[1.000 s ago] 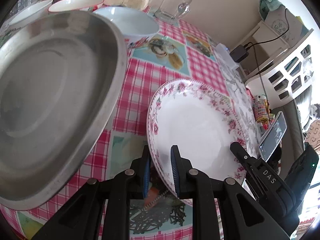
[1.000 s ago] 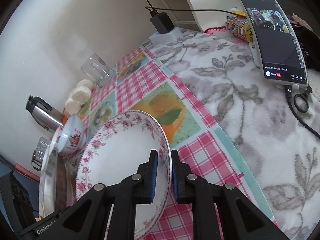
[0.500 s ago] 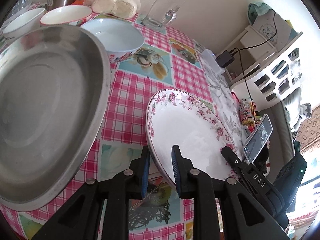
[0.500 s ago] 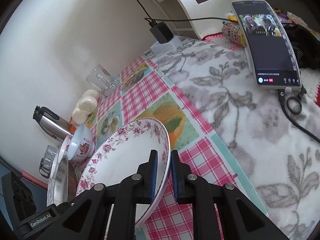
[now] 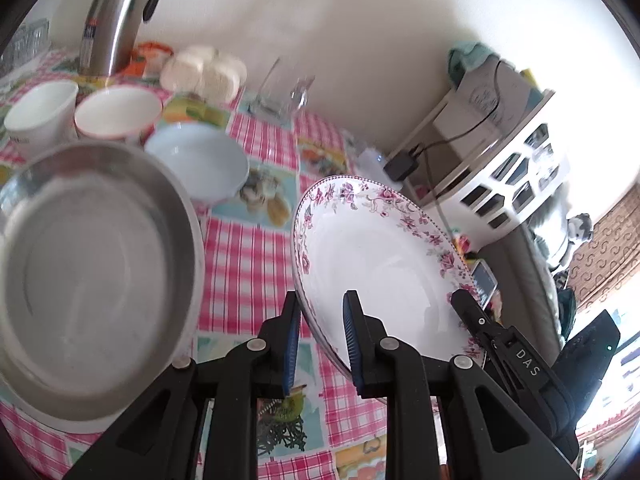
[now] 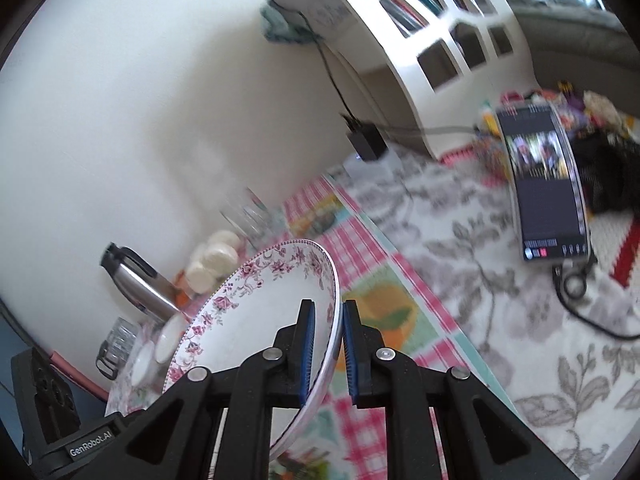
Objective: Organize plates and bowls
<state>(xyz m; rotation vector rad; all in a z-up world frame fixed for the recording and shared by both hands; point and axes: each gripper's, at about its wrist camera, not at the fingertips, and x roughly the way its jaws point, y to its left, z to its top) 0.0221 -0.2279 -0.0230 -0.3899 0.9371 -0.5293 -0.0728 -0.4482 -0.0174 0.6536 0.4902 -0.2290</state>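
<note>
A floral plate point(image 5: 380, 264) is held between the two grippers, tilted and lifted off the checked tablecloth point(image 5: 248, 264). The near rim of the plate is straddled by the left gripper point(image 5: 319, 344), whose blue pads point(image 5: 291, 344) stand a little apart with the rim between them; the right-hand pad lies against the white face of the plate, while a small gap shows between the left-hand pad and the underside, so whether the rim is firmly pinched cannot be told from the left wrist view. In the right wrist view the opposite rim of the plate point(image 6: 256, 320) is clamped by the right gripper point(image 6: 327, 346), its jaws narrowed to the thickness of the rim. The body of the right gripper point(image 5: 516, 356) is seen at the far edge of the plate in the left wrist view. A steel pan point(image 5: 88, 280) is seen just left of the plate, resting on the tablecloth. Behind it a pale blue bowl point(image 5: 198, 164), a red-rimmed bowl point(image 5: 118, 112) and a white bowl point(image 5: 40, 110) are set near one another. A steel flask point(image 5: 114, 16), some white buns point(image 5: 204, 70) and a glass mug point(image 5: 282, 92) are placed near the wall. A phone point(image 6: 544, 184) is propped on the grey floral cloth point(image 6: 460, 264), well apart from the plate
</note>
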